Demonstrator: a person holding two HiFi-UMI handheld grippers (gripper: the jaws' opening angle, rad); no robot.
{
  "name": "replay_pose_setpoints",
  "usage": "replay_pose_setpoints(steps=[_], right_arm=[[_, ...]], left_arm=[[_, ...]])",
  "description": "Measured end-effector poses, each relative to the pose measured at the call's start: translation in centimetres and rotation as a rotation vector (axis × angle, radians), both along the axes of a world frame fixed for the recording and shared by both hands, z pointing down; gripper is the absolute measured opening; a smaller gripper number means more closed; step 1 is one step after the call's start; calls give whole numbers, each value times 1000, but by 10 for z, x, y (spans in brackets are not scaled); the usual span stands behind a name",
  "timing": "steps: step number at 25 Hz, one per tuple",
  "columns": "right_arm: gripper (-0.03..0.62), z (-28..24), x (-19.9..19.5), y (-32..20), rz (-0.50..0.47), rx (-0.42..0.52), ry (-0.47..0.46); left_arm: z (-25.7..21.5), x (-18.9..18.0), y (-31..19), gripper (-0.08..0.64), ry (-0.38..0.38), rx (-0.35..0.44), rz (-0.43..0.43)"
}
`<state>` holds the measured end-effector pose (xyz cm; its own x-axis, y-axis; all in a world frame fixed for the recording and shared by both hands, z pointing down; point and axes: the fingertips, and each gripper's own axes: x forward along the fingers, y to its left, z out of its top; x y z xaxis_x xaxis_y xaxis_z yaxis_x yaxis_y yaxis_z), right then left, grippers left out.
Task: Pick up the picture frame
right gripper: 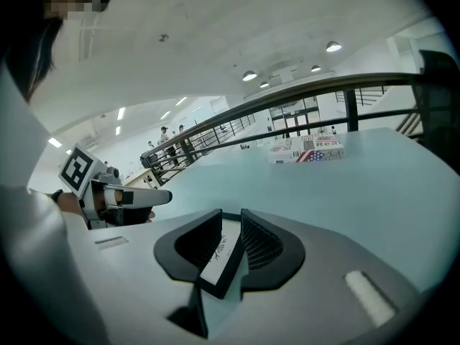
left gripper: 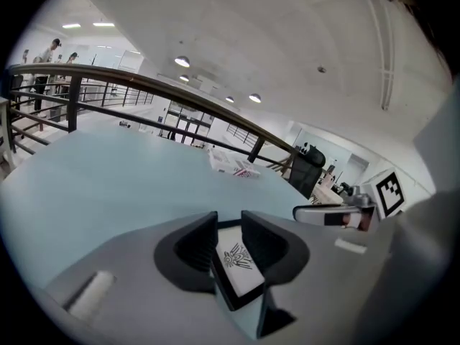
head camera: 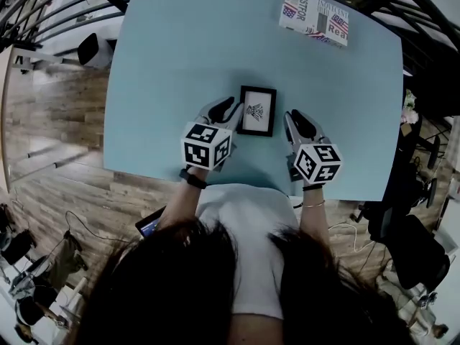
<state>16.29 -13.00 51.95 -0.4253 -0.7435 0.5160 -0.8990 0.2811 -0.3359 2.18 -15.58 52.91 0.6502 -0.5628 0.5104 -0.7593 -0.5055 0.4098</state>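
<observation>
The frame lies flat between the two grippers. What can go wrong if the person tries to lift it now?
1. The picture frame lies flat on the table, so jaws may find little edge to grip and slip off.
2. The left gripper is close to the frame's left edge and could push it sideways.
3. The right gripper has its jaws only narrowly apart, perhaps too narrow for the frame's side.

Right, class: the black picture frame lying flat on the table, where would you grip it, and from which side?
Best take the picture frame by its long side rails, one from each side. It lies flat, face up, on the table, so only thin edges offer a pinch; the left gripper and right gripper flank those rails, jaws apart.
</observation>
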Motion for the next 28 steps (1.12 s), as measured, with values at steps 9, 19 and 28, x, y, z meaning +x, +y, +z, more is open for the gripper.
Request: replay_pose_setpoints(steps=[9, 19, 28], right_arm=[[57, 44, -4, -1, 45, -131, -156], [57, 80, -9, -2, 31, -248, -210], [57, 86, -8, -3, 37, -277, -243]], left_arm=[[49, 6, 5, 103, -44, -131, 2], [78, 16, 3, 103, -32, -226, 2], [92, 18, 0, 104, 2, -306, -25]])
